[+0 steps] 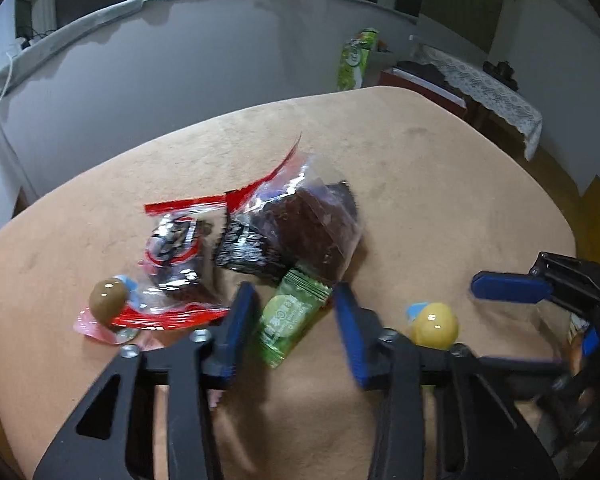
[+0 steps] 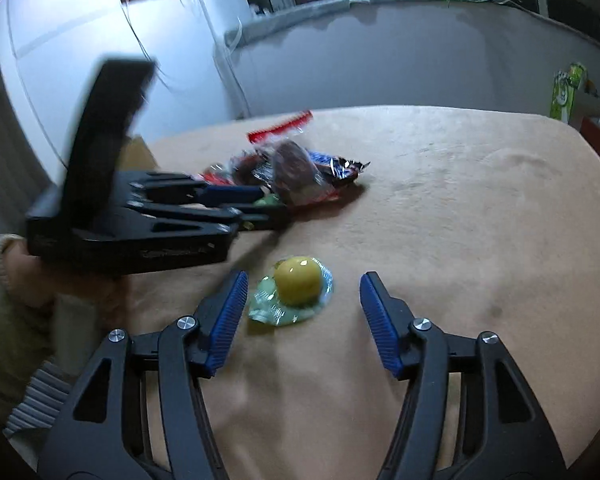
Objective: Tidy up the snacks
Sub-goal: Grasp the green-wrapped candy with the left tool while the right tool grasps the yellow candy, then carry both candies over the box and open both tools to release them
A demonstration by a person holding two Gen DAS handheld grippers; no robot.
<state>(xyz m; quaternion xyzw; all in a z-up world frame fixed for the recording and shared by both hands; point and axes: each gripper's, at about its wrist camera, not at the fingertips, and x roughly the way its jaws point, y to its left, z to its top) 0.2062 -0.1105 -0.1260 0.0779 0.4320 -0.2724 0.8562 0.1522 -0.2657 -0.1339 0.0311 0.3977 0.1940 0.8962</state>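
Left tongs (image 1: 294, 322) are down over the tan counter (image 1: 440, 184), blue pads either side of a green snack packet (image 1: 290, 318), jaws apart and not pressing on it. Just past the packet sits the pile: a clear bag of dark snacks (image 1: 320, 224), and beside it a red-edged clear bag (image 1: 172, 252). A brown ball-shaped sweet (image 1: 108, 298) lies at that bag's near-left corner. Over to the right, right tongs (image 2: 303, 312) stand wide apart around a yellow ball-shaped sweet (image 2: 298, 280) in its clear wrapper, which lies on the counter with neither pad touching it. A hand in a knit sleeve (image 2: 4, 312) carries the left tool.
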